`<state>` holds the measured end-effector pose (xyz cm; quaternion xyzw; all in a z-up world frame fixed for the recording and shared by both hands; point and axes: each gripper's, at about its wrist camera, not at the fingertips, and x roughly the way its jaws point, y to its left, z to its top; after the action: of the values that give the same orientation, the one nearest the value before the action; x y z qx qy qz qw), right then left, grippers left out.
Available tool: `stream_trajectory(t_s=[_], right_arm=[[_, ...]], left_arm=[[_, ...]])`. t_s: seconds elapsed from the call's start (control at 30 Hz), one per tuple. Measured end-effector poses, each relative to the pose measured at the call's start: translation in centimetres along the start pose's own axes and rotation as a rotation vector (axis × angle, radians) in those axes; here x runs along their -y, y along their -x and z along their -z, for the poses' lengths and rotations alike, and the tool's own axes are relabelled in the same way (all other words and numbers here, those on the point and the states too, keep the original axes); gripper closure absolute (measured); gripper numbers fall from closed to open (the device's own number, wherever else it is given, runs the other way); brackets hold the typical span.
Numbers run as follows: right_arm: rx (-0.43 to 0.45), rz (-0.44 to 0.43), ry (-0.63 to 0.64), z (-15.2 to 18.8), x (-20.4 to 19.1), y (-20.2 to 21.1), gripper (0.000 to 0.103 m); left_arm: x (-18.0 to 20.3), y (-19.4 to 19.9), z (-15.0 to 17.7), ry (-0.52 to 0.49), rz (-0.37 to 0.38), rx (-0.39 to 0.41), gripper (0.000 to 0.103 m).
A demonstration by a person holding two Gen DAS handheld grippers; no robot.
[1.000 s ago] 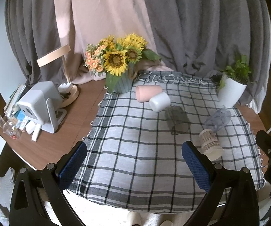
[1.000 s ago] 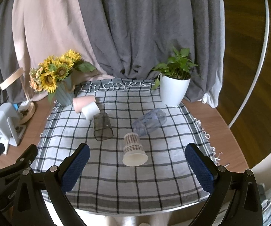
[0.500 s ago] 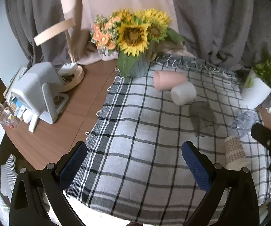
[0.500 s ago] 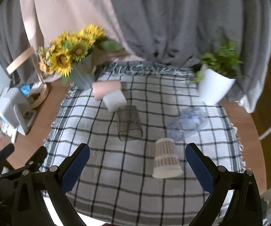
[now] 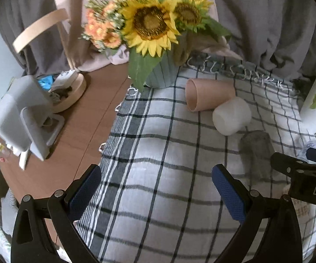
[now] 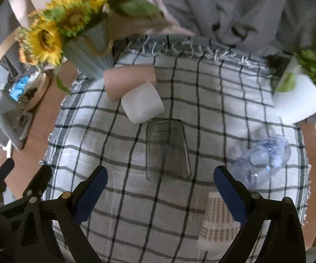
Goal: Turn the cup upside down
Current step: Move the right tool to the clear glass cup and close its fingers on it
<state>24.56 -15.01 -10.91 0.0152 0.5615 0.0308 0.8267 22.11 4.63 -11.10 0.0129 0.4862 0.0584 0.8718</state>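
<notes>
Several cups lie on their sides on a checked cloth (image 6: 118, 157). A smoky clear cup (image 6: 166, 149) lies just ahead of my open, empty right gripper (image 6: 160, 195); it also shows in the left wrist view (image 5: 256, 151). A pink cup (image 5: 208, 94) and a white cup (image 5: 232, 116) lie further back, touching; both show in the right wrist view, pink (image 6: 129, 81) and white (image 6: 142, 105). A bluish clear cup (image 6: 265, 157) lies right. A beige-patterned cup (image 6: 219, 223) lies near the right finger. My left gripper (image 5: 155, 195) is open and empty over the cloth's left part.
A sunflower vase (image 5: 160, 72) stands at the cloth's back left. A white plant pot (image 6: 300, 96) stands back right. A white device (image 5: 24, 120) and a wooden lamp base (image 5: 70, 92) sit on the brown table at left. Curtains hang behind.
Both grippers have moved forward and lower over the cloth, so the cups look larger. The right gripper has come in line with the smoky clear cup. No cup has moved.
</notes>
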Motion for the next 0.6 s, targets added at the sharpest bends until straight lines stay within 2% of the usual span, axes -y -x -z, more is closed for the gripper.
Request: stream_trajectory(t_s=[0.13, 0.27, 0.4, 0.6], right_arm=[[-0.068, -0.015, -0.002, -1.8, -0.1, -2.9, 0.006], [-0.148, -0.024, -0.015, -3.1, 0.1, -5.8, 0.011], [-0.222, 0.001, -0.042, -3.9, 0.4, -8.8, 0.016], [-0.257, 0.037, -0.042, -4.2, 0.0, -11.0, 0.021]], left_arm=[[0.0, -2.3, -0.8, -0.002, -0.002, -0.046, 0.0], [0.1, -4.4, -1.3, 0.006, -0.007, -0.076, 0.0], [0.1, -6.1, -1.5, 0.012, -0.003, -0.108, 0.0], [0.9, -8.4, -1.8, -0.018, -0.012, -0.153, 0.0]])
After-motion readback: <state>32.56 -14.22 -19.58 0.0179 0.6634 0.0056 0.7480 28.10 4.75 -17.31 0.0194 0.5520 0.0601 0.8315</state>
